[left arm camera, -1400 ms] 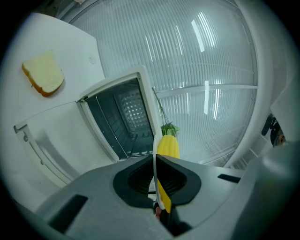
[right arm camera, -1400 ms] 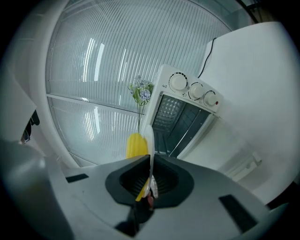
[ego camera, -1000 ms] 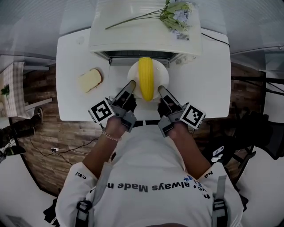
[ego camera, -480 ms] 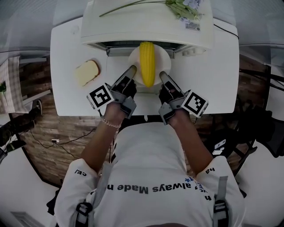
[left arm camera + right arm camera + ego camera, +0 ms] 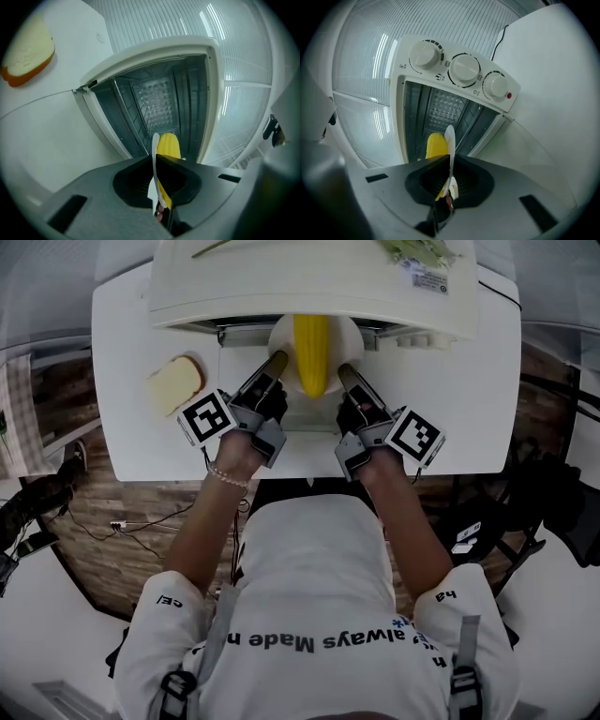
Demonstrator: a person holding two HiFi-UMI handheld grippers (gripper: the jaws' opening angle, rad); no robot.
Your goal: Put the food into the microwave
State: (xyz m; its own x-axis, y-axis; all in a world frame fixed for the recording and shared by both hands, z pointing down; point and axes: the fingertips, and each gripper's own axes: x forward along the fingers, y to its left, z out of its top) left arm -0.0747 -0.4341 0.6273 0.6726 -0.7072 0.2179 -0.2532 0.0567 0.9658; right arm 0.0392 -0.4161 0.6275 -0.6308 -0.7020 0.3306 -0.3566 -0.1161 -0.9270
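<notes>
- The left gripper (image 5: pixel 275 365) is nearly closed, its jaws pinching the left rim of the white plate (image 5: pixel 280 335).
- The right gripper (image 5: pixel 344 372) clamps the plate's right rim the same way.
- The corn cob (image 5: pixel 311 357) lies on the plate between both grippers, its far end at the open microwave (image 5: pixel 309 287) straight ahead.
- A bread slice (image 5: pixel 174 383) lies apart, left of the left gripper.

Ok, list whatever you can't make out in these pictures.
Head view: far end of the corn and plate, under the microwave top.
Head view: flowers, cut by the top edge.
Right gripper view: dial markings, too small.
Left gripper view: bread, cut by the frame edge.
</notes>
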